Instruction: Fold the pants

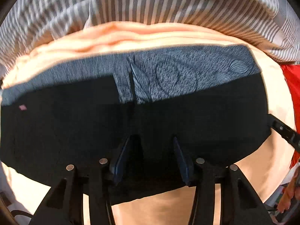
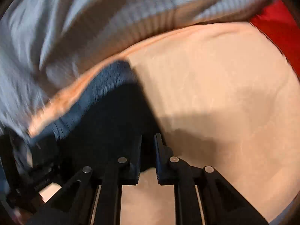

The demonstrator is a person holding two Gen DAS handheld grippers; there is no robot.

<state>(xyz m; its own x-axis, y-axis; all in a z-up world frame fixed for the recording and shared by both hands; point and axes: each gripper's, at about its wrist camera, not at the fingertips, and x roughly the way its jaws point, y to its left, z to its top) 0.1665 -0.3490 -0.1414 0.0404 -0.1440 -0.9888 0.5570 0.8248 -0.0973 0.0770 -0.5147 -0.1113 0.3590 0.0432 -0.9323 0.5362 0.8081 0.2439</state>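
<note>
- One sheet (image 1: 187,35), peach and soft, covered the bed and carried everything; a striped blanket (image 1: 168,5) lay bunched along its far side and a red cloth (image 1: 292,86) showed at the right edge.
- One pair of pants (image 1: 131,123) lay flat across the sheet as a wide dark band, its far strip showing a grey-blue knit with stitched curves.
- Judging by that compact oblong shape with a straight near edge, at least one fold seemed done; how many layers lay there could not be told.
- What seemed left was a further fold to bring the long band down to a neat packet, then smoothing.
- The left gripper (image 1: 151,153) hung over the middle of the pants, pointing down, jaws parted, with only dark cloth seen in the gap and no sign of a pinch.
- The right gripper (image 2: 148,150) stood at the band's right end, where the pants (image 2: 112,116) met bare sheet (image 2: 215,93); its jaws were nearly together, a narrow gap between the pads.
- Whether cloth was caught in that gap could not be told, since blur and shadow hid the tips.
</note>
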